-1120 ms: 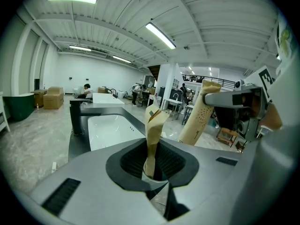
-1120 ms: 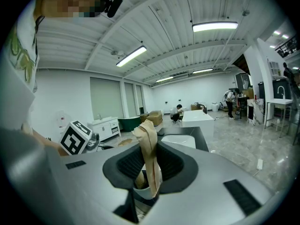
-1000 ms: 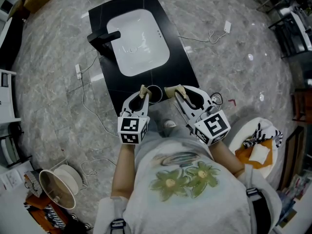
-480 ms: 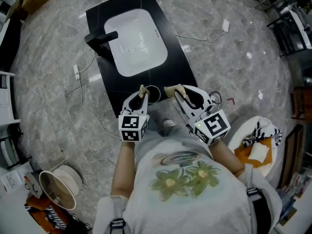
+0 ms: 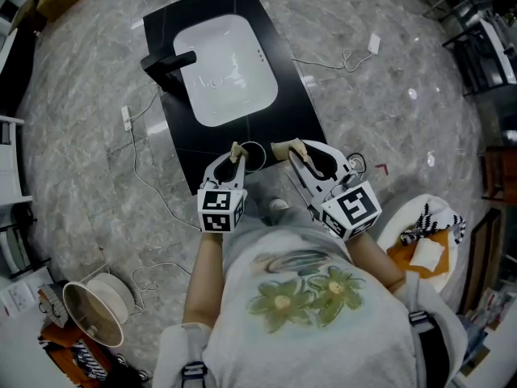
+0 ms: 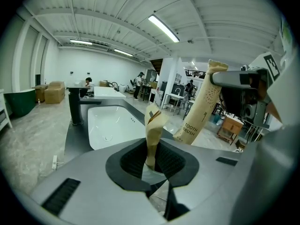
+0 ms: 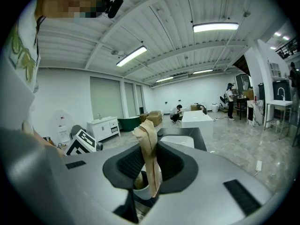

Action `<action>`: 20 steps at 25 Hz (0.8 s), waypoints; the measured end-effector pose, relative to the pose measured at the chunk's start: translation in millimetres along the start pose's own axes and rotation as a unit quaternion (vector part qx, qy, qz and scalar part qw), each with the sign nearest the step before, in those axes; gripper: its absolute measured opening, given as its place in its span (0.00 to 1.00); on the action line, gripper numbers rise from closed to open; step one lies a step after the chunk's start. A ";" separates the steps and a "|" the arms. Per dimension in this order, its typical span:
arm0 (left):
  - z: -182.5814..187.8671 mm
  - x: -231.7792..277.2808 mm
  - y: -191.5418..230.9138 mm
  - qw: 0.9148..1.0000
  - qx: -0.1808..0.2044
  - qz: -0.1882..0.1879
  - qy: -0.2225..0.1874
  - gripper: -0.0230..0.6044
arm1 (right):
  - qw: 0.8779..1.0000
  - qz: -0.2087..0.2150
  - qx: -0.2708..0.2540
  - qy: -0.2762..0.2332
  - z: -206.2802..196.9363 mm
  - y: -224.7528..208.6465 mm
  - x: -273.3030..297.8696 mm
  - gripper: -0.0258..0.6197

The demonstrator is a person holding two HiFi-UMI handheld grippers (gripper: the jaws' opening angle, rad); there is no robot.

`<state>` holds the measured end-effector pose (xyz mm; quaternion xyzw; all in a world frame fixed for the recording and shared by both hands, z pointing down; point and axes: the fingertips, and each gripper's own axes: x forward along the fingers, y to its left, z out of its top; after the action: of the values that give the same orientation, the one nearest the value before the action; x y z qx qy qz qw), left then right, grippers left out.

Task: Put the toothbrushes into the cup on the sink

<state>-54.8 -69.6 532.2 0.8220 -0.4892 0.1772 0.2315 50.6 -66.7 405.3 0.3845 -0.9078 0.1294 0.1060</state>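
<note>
Looking down from above, the left tongs [image 5: 236, 153] and right tongs [image 5: 287, 147] flank the white-rimmed cup [image 5: 256, 155] at the near edge of the black table [image 5: 295, 124], this side of the white sink [image 5: 226, 63] and its black tap [image 5: 166, 65], yet what they carry is only a tan sliver there. The left gripper view makes it plain: those tongs are pinched almost closed on the paper-wrapped left toothbrush [image 6: 153, 128], and the right toothbrush [image 6: 199, 111] beside it reads "TOOTH BRUSH". The right gripper view alone shows the right tongs clamped on that wrapper with the cup's rim directly below, between the jaws.
</note>
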 end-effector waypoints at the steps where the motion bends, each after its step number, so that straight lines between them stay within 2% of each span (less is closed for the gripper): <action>1: -0.4 0.6 0.3 1.000 0.000 0.000 0.001 0.14 | 1.000 0.000 0.001 0.000 0.0 -0.2 0.4 0.18; 13: -1.6 1.3 1.4 1.000 0.009 0.007 0.001 0.14 | 1.000 0.003 0.002 0.002 -2.9 -0.5 0.3 0.18; 20: 0.5 0.1 0.6 1.000 0.008 0.004 -0.001 0.27 | 1.000 0.005 0.004 0.000 -2.0 0.4 -0.3 0.18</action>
<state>-55.2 -70.2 531.9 0.8221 -0.4909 0.1814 0.2241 50.7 -65.7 407.1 0.3804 -0.9092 0.1336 0.1038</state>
